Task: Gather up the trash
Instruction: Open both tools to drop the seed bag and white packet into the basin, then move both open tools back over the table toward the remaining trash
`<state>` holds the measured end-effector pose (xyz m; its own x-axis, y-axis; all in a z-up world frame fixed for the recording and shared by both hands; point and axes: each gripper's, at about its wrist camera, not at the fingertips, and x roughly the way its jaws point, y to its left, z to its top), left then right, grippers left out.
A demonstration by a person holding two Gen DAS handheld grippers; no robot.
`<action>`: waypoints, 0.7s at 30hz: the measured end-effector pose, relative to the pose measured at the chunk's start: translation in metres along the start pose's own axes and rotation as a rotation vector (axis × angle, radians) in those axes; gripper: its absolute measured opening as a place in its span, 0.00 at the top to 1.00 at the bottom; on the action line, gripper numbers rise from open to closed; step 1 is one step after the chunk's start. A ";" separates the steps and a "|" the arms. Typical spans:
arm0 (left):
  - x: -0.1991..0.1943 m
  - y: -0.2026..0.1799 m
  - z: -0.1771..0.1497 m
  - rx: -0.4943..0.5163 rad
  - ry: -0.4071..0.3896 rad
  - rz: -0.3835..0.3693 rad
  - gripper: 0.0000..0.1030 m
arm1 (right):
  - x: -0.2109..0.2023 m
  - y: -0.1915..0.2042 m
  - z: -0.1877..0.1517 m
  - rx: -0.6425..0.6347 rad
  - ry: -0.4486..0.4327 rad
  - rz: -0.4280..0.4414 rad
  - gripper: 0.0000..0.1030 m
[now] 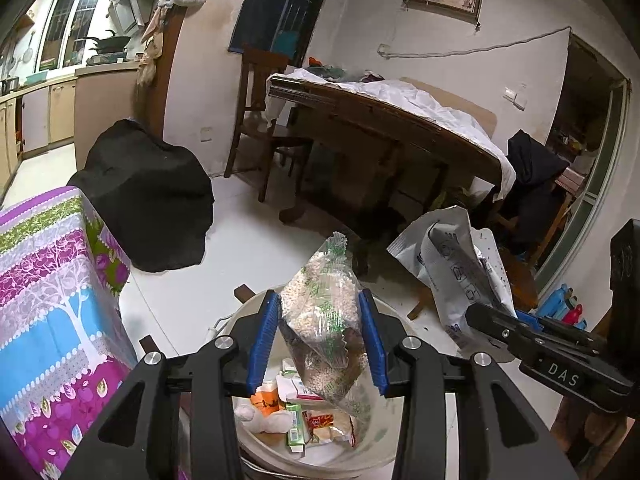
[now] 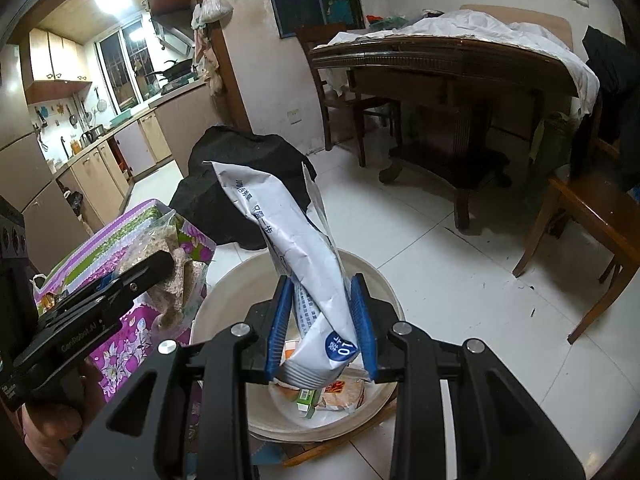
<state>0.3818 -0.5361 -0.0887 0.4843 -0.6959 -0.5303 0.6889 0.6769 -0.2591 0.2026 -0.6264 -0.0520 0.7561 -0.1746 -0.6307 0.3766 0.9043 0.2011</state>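
Observation:
My left gripper [image 1: 320, 308] is shut on a clear plastic bag of pale grains [image 1: 320, 276], held upright over a cream round bin [image 1: 374, 428]. In the bin lie small cartons, a green box [image 1: 298, 426] and wrappers. My right gripper [image 2: 320, 312] is shut on a crumpled white wrapper with blue print [image 2: 280, 216], also above the bin [image 2: 240, 280]. In the left wrist view the right gripper [image 1: 480, 318] comes in from the right with the wrapper [image 1: 452, 264]. In the right wrist view the left gripper [image 2: 156, 266] and its bag [image 2: 180, 288] appear at the left.
A floral cloth-covered piece of furniture [image 1: 52, 300] stands just left of the bin, with a black covered lump [image 1: 148, 196] behind it. A wooden table [image 2: 460, 64] and chair [image 2: 580, 216] stand across white floor tiles. A person's hand [image 2: 48, 420] holds the left gripper.

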 end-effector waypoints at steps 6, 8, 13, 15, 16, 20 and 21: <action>-0.005 -0.001 0.001 -0.004 -0.010 0.004 0.43 | 0.002 -0.003 -0.002 0.016 -0.002 0.024 0.57; -0.007 0.001 0.000 -0.004 -0.008 0.006 0.42 | 0.000 -0.004 -0.002 0.018 -0.010 0.023 0.56; -0.009 -0.001 0.001 -0.002 -0.004 0.003 0.42 | -0.003 -0.005 -0.003 0.021 -0.018 0.023 0.56; -0.010 -0.001 0.001 -0.001 -0.001 0.001 0.42 | -0.005 -0.004 -0.004 0.019 -0.018 0.025 0.56; -0.011 -0.001 0.000 -0.001 0.000 0.000 0.42 | -0.005 -0.004 -0.004 0.018 -0.018 0.025 0.56; -0.016 -0.001 0.001 -0.001 0.000 -0.001 0.42 | -0.011 -0.001 -0.005 0.013 -0.026 0.026 0.55; -0.019 0.000 0.001 -0.002 -0.001 -0.002 0.42 | -0.014 0.001 -0.005 0.011 -0.031 0.027 0.55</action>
<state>0.3733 -0.5236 -0.0779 0.4834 -0.6972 -0.5293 0.6889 0.6761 -0.2614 0.1896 -0.6211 -0.0472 0.7819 -0.1625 -0.6018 0.3617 0.9045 0.2257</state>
